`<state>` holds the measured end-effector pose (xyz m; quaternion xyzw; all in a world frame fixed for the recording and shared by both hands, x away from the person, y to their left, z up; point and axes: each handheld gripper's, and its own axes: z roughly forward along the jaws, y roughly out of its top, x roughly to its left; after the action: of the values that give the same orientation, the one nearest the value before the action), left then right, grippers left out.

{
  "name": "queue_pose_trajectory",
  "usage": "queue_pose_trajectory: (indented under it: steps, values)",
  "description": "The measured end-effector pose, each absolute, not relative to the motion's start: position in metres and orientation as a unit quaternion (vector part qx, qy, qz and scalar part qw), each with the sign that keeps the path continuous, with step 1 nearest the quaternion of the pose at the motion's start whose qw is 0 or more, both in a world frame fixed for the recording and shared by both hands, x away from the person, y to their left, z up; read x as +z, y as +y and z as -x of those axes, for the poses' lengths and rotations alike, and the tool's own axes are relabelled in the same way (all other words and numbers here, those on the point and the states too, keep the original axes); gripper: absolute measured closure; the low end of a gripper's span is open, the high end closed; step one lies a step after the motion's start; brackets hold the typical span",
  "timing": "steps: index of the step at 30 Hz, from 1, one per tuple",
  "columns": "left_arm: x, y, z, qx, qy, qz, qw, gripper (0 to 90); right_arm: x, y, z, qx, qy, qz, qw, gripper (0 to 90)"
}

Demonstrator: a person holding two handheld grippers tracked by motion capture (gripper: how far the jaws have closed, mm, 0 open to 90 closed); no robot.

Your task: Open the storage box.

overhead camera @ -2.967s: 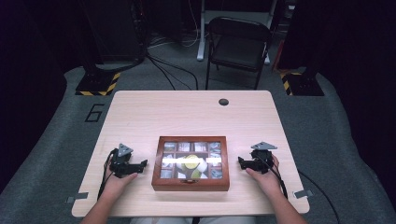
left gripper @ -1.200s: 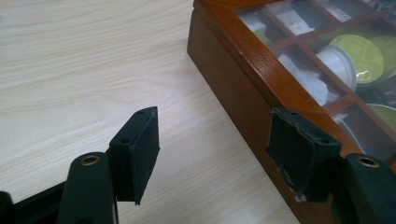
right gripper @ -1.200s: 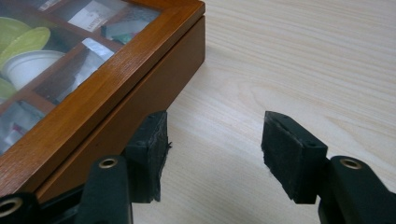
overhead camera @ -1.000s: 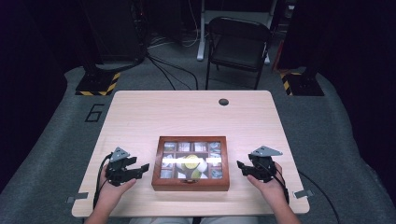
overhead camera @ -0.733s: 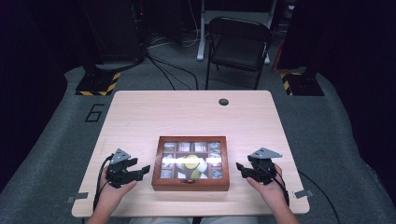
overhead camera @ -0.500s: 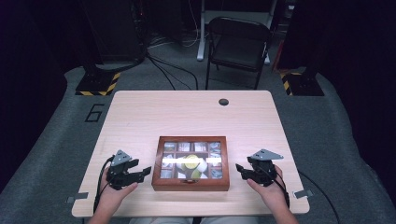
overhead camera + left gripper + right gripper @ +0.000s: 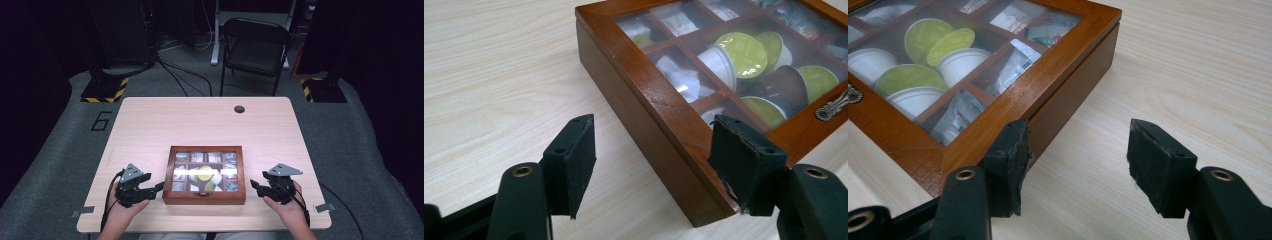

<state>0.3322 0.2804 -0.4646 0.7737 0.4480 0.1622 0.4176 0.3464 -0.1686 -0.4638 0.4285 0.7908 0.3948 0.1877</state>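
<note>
While both grippers flank the wooden box (image 7: 204,175), jaws parted and holding nothing, left (image 7: 156,188) closing, bare table (image 7: 200,125) beyond.

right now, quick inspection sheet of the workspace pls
surface: light wooden table, round grommet hole near far edge
job's things: wooden box, glass lid shut, holding green-lidded pods and sachets
clutter: nothing seen
grippers: left gripper at the box's left near corner, right gripper at its right near corner; both jaws apart, nothing gripped
cables: one trails from each gripper; more on the floor behind
surroundings: folding chair, hazard-striped stand bases, dark room
</note>
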Motion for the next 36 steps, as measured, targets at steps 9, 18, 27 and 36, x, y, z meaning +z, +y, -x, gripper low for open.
queue_pose_trajectory:
  steps: [9,18,27,36]
  values:
    - [-0.463,0.277,-0.325,0.16,0.443,-0.774,0.424,34.7,-0.463,-0.165,-0.338,0.401,0.792,-0.423,0.179,41.8]
    - [-0.461,0.273,-0.319,0.158,0.436,-0.776,0.428,34.7,-0.462,-0.161,-0.328,0.404,0.796,-0.415,0.175,41.8]
    - [-0.461,0.271,-0.314,0.162,0.429,-0.78,0.425,33.8,-0.463,-0.157,-0.321,0.413,0.796,-0.412,0.16,40.8]
    - [-0.462,0.266,-0.311,0.158,0.425,-0.784,0.423,33.1,-0.464,-0.148,-0.313,0.422,0.809,-0.384,0.142,39.2]
